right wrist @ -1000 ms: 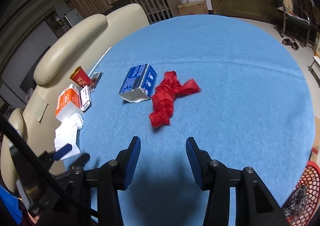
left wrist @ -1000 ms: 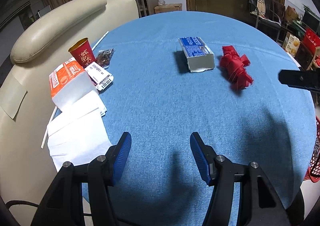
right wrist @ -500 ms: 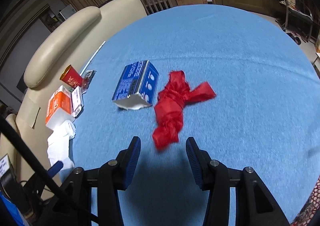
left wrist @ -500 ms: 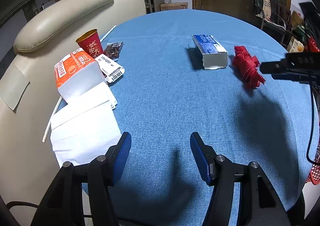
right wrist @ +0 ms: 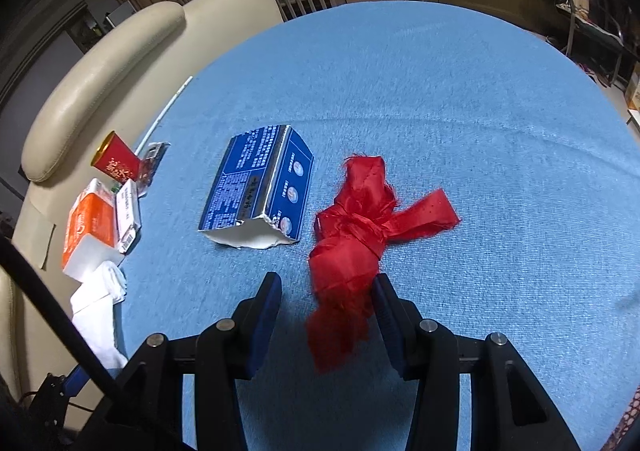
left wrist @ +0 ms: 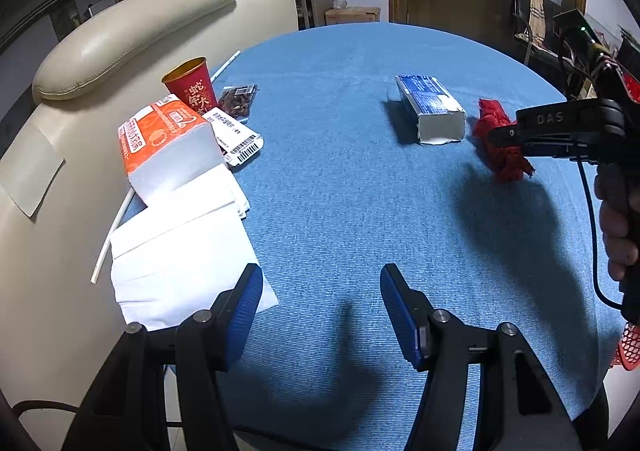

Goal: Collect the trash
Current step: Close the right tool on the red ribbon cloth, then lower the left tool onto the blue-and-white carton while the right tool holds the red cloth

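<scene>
My right gripper has its blue pads spread wide, and the near, frayed end of the red ribbon bundle lies between them. The right-hand pad looks to be touching the fabric, but the jaws have not closed on it. The bundle rests on the blue tablecloth and stretches away from me, one loose tail sticking out to the right.

My left gripper hangs low over the near part of the tablecloth, pads wide apart with only bare cloth between them. Just left of its left pad sit white paper napkins at the table's edge.

Farther out in the left view, the right gripper's black body comes in from the right, partly covering the red ribbon bundle. Just beside the bundle lies the torn blue carton on its side, open ragged end toward me; from the right view the blue carton is near the ribbon's left, and I cannot tell if they touch.

Beyond the napkins on the left edge are an orange tissue pack, a barcode label against it, then a red paper cup standing upright, a small dark snack wrapper and a white straw. Behind the table stands a cream leather chair.
</scene>
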`<state>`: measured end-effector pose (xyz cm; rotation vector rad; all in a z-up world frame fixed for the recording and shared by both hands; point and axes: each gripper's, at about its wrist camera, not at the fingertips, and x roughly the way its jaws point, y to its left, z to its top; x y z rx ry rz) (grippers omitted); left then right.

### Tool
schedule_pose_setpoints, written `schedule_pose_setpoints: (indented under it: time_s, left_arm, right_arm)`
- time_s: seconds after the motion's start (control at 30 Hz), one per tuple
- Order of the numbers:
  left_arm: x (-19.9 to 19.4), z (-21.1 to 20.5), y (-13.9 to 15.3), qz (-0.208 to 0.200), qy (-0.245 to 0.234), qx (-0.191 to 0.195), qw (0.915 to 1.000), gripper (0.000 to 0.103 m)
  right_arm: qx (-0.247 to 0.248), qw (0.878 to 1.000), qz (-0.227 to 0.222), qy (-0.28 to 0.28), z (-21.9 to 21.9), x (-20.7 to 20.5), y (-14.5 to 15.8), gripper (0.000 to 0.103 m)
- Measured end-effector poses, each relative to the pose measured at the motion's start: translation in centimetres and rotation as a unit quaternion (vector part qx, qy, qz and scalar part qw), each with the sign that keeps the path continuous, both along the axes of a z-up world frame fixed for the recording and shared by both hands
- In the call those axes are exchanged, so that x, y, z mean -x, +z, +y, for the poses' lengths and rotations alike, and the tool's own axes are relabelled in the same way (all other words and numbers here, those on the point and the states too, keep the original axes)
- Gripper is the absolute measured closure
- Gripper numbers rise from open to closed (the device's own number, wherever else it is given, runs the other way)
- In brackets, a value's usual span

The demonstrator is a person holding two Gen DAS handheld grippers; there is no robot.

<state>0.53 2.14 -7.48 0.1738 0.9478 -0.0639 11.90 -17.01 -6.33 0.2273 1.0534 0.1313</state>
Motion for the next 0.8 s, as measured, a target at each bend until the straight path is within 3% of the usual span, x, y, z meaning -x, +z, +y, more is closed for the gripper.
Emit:
schedule_pose_setpoints:
  time_s: [0.13, 0.33, 0.8]
  left_arm:
    - [0.0, 0.1, 0.1, 0.000, 0.000, -0.001, 1.0000, 0.041]
    - [-0.2, -0.2, 0.3, 0.000, -0.003, -0.003, 1.0000, 0.041]
    - [-1.8, -1.3, 0.7, 0.010, -0.017, 0.003, 0.9998, 0.041]
  right_arm:
    - [0.004, 1.000, 0.005, -0.008, -0.1, -0.6, -0.5, 0.063]
    - [0.001, 1.000, 0.008, -0.017, -0.6, -0.6, -1.1, 0.068]
    - [-0.016, 1.000, -0.008, -0.018, -2.8, 3.2, -0.4, 0.068]
